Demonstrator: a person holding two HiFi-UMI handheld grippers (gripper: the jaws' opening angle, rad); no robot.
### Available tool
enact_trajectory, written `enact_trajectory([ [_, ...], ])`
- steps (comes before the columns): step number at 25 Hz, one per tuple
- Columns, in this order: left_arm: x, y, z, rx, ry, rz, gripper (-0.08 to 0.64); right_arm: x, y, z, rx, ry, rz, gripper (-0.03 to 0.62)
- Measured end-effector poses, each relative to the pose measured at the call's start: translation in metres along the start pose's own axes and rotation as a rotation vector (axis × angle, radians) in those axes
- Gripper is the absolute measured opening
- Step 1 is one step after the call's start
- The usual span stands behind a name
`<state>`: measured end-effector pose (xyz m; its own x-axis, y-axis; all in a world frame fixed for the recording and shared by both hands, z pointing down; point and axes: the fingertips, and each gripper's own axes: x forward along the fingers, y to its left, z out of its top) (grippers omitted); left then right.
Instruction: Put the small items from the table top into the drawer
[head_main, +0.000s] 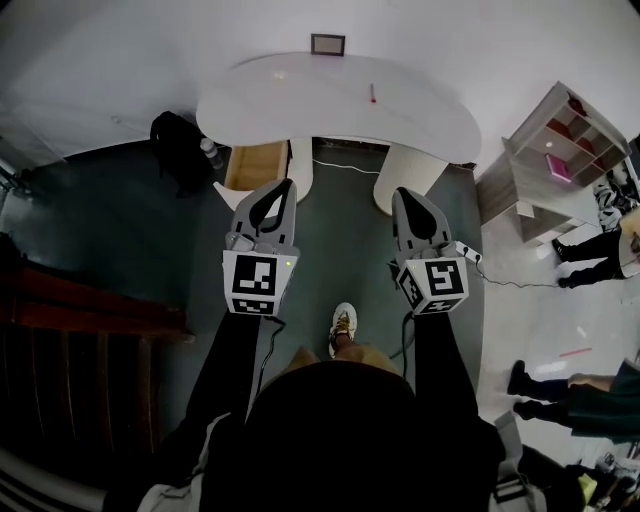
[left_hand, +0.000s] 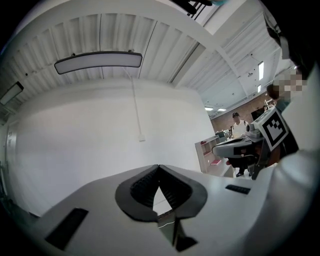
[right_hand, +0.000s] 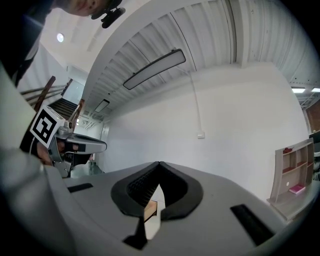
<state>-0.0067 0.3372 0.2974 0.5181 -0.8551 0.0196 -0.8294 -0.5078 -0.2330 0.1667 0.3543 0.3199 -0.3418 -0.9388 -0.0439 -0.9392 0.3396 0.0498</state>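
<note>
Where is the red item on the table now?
In the head view, the small red item lies on the white table, right of its centre, ahead of the right gripper.

Head downward; gripper views toward wall (left_hand: 100, 150)

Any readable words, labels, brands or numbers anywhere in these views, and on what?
No readable text in any view.
Cubes on the left hand-held gripper and right hand-held gripper: square code patterns only, no letters.
Small dark frame: too small to read.

White wall (left_hand: 90, 135), dark floor (head_main: 345, 225), shelf unit (head_main: 556, 150)
</note>
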Motion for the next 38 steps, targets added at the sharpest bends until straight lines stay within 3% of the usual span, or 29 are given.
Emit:
enact_trajectory([
  [8,0.100,0.021,0.004,0.010,0.010,0.015,0.015,0.087,-0.067,-0.001,0.003,0.006,0.023,0.020],
  [16,0.166,0.031,0.000,0.022,0.020,0.039,0.015,0.140,-0.116,-0.008,0.024,-0.006,0.041,0.020],
  [26,0.211,0.045,-0.015,0.029,0.054,0.043,0.015,0.169,-0.138,-0.033,0.055,0.027,0.051,0.020],
  [38,0.309,0.097,-0.020,0.018,-0.014,0.011,0.015,0.260,-0.184,-0.025,0.003,0.001,-0.016,0.020],
])
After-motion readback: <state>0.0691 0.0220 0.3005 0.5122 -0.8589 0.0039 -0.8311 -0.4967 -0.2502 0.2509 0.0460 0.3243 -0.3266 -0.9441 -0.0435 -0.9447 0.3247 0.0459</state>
